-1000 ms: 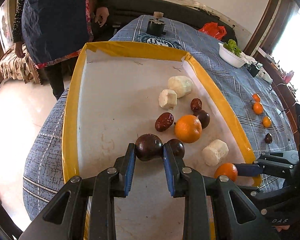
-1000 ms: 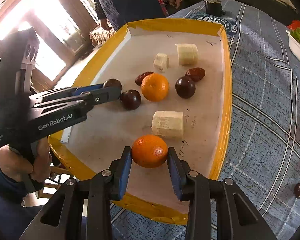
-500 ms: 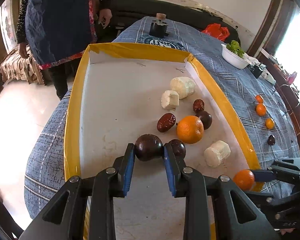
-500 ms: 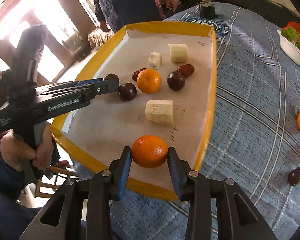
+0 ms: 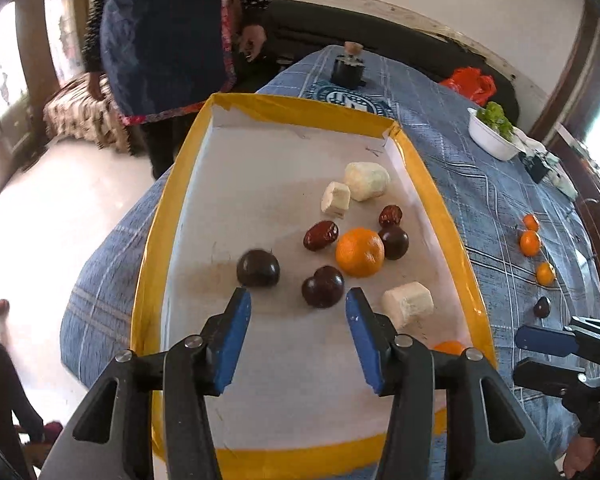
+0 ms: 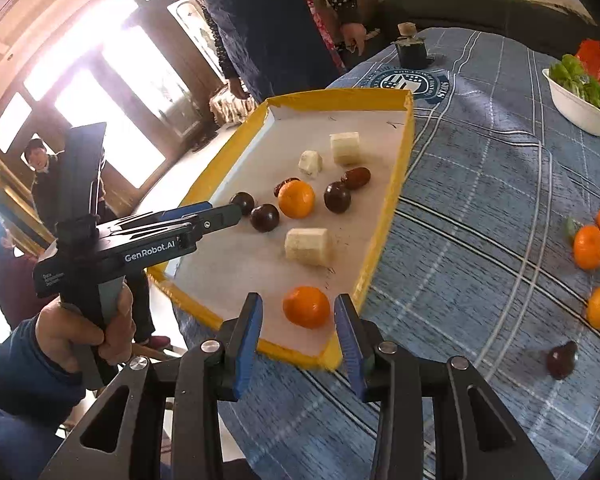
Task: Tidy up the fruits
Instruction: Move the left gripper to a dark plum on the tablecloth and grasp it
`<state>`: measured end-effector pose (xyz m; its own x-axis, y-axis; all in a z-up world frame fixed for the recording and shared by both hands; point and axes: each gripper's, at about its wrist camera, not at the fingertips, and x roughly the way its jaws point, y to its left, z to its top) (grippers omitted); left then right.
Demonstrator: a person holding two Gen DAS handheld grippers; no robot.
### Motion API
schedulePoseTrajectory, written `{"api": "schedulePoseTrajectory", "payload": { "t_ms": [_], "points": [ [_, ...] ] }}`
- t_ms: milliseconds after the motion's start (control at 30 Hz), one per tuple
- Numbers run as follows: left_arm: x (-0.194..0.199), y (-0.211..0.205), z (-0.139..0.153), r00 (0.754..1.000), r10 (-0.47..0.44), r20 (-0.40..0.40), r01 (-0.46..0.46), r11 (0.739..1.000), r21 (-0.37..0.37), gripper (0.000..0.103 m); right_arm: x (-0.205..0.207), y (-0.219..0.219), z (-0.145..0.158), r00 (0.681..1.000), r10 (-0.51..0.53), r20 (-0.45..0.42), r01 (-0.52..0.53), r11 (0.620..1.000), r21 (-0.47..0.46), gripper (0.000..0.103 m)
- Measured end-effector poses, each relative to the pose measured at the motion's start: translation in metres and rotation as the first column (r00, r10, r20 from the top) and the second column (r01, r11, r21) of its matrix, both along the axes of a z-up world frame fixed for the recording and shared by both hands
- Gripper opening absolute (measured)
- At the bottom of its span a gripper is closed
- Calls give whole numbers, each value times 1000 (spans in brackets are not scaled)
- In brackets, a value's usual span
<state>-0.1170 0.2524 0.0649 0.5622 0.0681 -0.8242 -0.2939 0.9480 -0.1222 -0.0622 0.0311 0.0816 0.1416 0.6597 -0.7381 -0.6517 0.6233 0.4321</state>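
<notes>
In the left wrist view, an orange (image 5: 449,347) in the tray's near corner is mostly hidden behind the left tool (image 5: 298,330), and the dark plum (image 5: 258,268) beside its left finger is blurred. The right tool (image 5: 548,356) is cut off by the right edge. In the right wrist view, a dark fruit (image 6: 561,359) on the desk (image 6: 480,200) is too blurred to identify

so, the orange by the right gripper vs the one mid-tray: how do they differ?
The near orange lies alone at the tray's near corner, between the open fingers of the right gripper. The middle orange sits in a cluster, close against a dark plum and a red date; no gripper is around it. Both are round, bright orange, similar in size, and rest on the tray floor.
</notes>
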Motion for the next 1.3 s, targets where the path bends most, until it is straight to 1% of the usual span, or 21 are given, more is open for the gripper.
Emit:
{"api": "schedulePoseTrajectory", "payload": {
  "t_ms": [133,267,300,400,500,533,600,667,700,767,867,967,1133,1200,1300],
  "points": [
    [-10,-13,9,999,40,0,-40,999,10,49,4,-24,-2,999,-23,-46,25,998,52,42],
    [-18,-25,19,999,48,11,-48,998,26,59,5,-39,-3,995,-39,-87,46,996,76,42],
    [-21,-26,20,999,45,13,-45,999,23,59,6,-41,-3,994,-43,-98,51,995,80,42],
    [-22,-30,22,1000,25,18,-26,999,23,59,6,-51,1,993,-76,-95,84,993,86,42],
    [-17,-25,22,999,6,41,-6,1000,12,59,9,-61,4,989,-133,-71,139,988,72,42],
    [-12,-22,20,999,4,35,-4,1000,4,59,10,-66,4,981,-177,-75,181,982,52,42],
    [-7,-17,20,999,-5,40,6,1000,-19,59,12,-73,3,968,-227,-104,233,971,50,44],
    [-5,-17,21,998,-26,54,28,999,-20,59,13,-76,2,958,-271,-88,275,961,25,43],
    [-3,-17,21,997,-49,54,50,999,-17,59,14,-77,0,951,-295,-94,298,954,18,43],
    [0,-18,20,995,-82,52,83,996,-19,59,13,-83,-5,926,-355,-127,360,933,18,43],
    [6,-20,24,989,-129,78,131,991,-17,59,11,-91,-9,900,-416,-127,419,908,-4,43],
    [12,-24,25,983,-161,91,165,985,-48,59,6,-105,-14,870,-475,-131,475,879,-34,43],
    [21,-53,31,965,-242,99,247,968,-49,59,4,-137,-22,809,-570,-144,566,821,-74,43],
    [23,-71,34,955,-275,107,281,958,-48,59,7,-152,-25,792,-591,-151,586,806,-80,43],
    [28,-101,35,944,-313,100,320,946,-57,59,11,-169,-22,789,-595,-151,590,803,-84,43]
  ]
}}
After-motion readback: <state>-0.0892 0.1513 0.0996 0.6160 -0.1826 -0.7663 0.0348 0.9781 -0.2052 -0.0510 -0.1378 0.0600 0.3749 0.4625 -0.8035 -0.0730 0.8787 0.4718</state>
